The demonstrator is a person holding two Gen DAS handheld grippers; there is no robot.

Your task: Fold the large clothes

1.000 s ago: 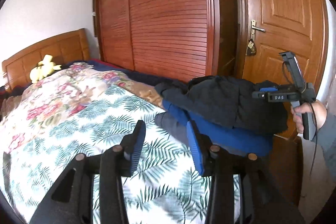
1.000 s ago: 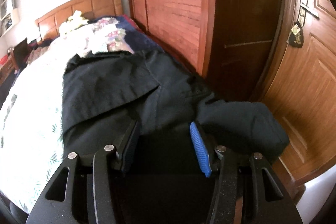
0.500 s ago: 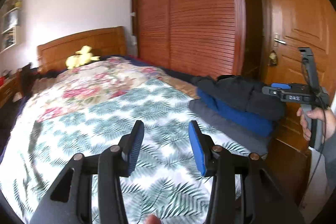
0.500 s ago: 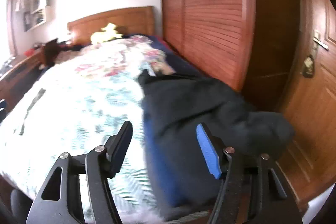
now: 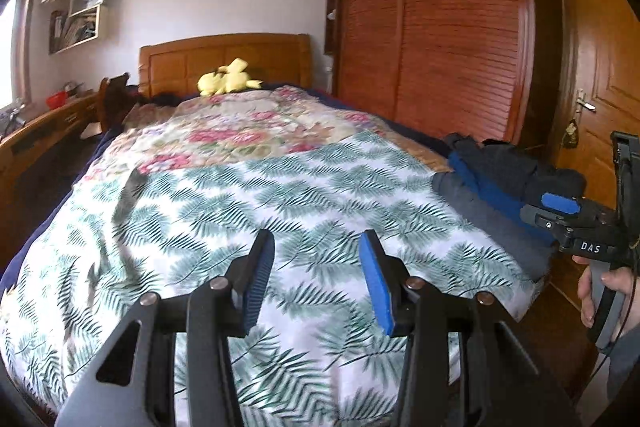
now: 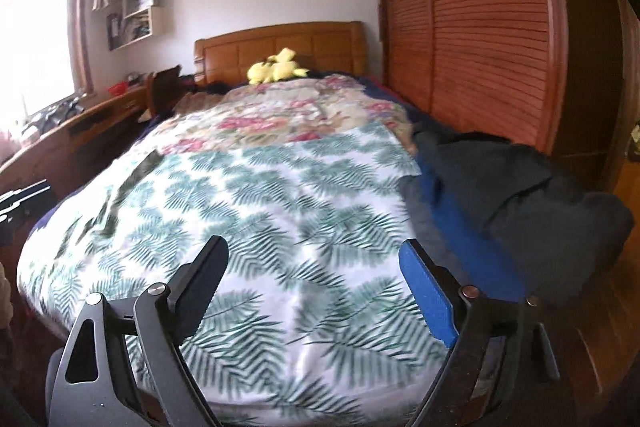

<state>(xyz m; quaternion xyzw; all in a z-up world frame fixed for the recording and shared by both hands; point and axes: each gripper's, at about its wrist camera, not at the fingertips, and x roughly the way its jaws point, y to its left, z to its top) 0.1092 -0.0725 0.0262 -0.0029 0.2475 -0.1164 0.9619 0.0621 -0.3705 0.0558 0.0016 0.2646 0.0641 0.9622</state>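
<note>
Hovering empty: left tongs [image 5: 316,275], right tongs [image 6: 316,291], agape

Both grippers are held with jaws spread: left gripper [image 5: 316,267] at lower centre, right gripper [image 6: 316,279] wider apart.

The right hand-held gripper [image 6: 312,275] hangs spread above the bedspread [image 6: 256,195], dark clothes pile [image 6: 520,195] alongside.
</note>
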